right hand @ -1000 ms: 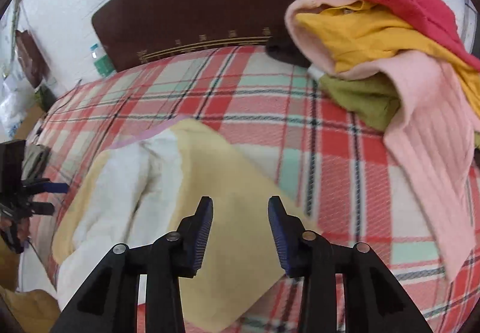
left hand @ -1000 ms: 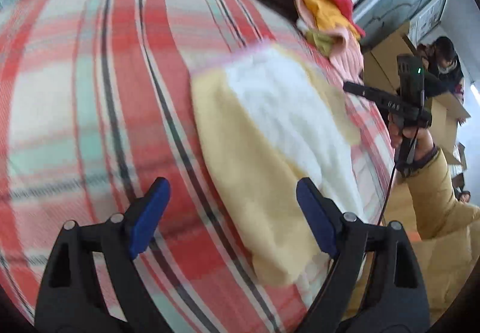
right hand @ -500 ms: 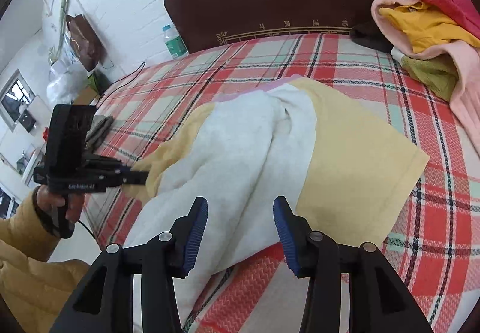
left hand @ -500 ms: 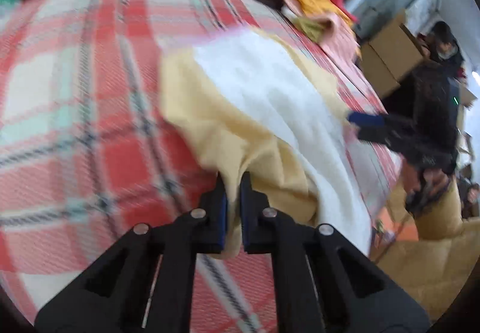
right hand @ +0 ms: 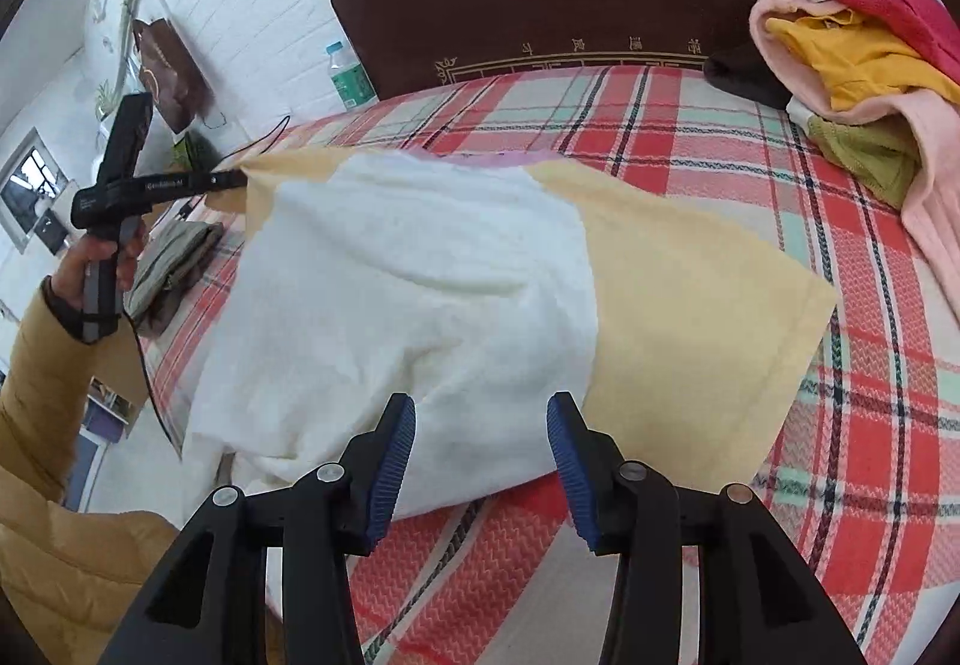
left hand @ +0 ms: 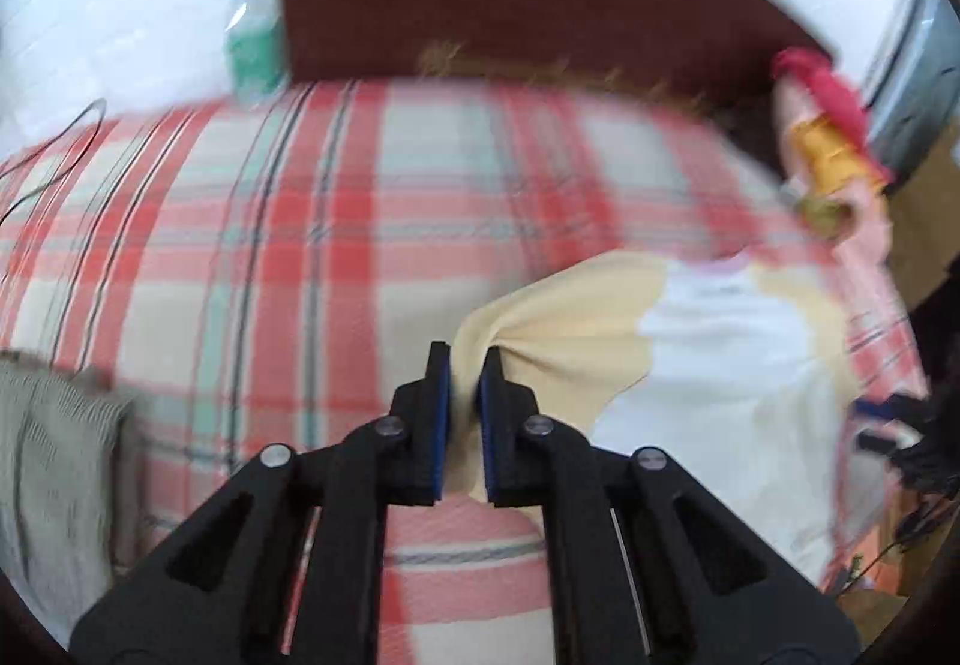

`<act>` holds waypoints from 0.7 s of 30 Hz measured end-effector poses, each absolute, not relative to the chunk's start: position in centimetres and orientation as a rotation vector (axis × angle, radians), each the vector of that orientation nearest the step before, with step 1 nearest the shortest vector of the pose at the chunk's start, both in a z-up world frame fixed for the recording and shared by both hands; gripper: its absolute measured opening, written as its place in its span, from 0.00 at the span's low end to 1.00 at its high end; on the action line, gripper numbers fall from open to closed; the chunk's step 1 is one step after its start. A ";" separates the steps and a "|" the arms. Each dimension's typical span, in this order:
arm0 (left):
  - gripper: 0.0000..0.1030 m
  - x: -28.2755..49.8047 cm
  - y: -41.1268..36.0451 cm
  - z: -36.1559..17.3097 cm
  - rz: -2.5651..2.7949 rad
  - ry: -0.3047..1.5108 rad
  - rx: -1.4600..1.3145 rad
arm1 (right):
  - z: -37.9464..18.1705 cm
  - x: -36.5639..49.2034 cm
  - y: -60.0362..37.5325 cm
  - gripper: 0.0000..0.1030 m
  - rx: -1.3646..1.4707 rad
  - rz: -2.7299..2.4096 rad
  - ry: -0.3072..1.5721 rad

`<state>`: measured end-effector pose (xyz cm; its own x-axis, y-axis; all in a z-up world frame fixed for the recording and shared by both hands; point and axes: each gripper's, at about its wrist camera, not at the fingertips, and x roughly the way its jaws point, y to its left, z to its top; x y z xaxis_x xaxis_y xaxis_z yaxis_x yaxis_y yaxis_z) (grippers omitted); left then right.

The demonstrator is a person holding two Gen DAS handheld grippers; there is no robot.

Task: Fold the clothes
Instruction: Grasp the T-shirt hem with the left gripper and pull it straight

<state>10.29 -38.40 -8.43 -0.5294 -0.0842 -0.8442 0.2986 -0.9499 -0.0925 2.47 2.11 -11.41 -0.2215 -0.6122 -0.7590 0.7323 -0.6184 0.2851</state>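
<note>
bed [right hand: 852,425]: big plaid spread, red and mint checks, takes up most of both views; soft surface, so anything laid on it can drag and bunch a bit

garment [right hand: 432,293]: the thing being folded, a yellow and white fleecy top, lying across the near side of the bed with its white part spilling off the near edge; looks light, floppy and a bit fluffy, zero stiffness, so I'd guess it sags wherever it isn't held; not slippery by the look of it, nothing fragile; best grabbed at corners, hems or a sleeve end, pinching a thin edge rather than a thick wad

clothes pile [right hand: 852,41]: red, mustard, pink and green pieces heaped at the far right by the headboard; well apart from the garment, waiting their turn I guess

left gripper [left hand: 462,407]: jaws pinched narrow on a yellow corner of the garment, cloth bunched between the pads and pulled out taut to the side; the right wrist view shows that corner lifted off the bed

right gripper [right hand: 480,449]: jaws standing about halfway apart, nothing in them; hovers just over the near white edge of the garment, not touching as far as I can tell; that edge looks like the obvious next pinch
</note>
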 end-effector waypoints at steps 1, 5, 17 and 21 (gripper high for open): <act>0.10 10.2 -38.8 -9.4 -2.510 0.323 1.412 | -11.3 1.9 1.9 0.46 1.116 -1.952 0.179; 0.41 11.2 -39.6 -9.9 -2.601 0.379 1.383 | -10.7 -1.1 0.7 0.56 1.090 -2.000 0.250; 0.85 1.4 -33.0 -10.6 -2.934 -0.111 1.592 | -13.4 -10.8 -8.1 0.61 1.130 -1.895 0.472; 0.83 -1.0 -33.4 -14.9 -2.826 -0.178 1.789 | -14.7 -11.4 -9.8 0.61 1.146 -1.817 0.531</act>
<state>-1.04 -33.38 -14.93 -0.4138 0.1179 -0.9027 -0.2302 -0.9729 -0.0216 -11.39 -9.84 -14.73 -0.1698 -0.4589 -0.8721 0.8564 -0.5066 0.0998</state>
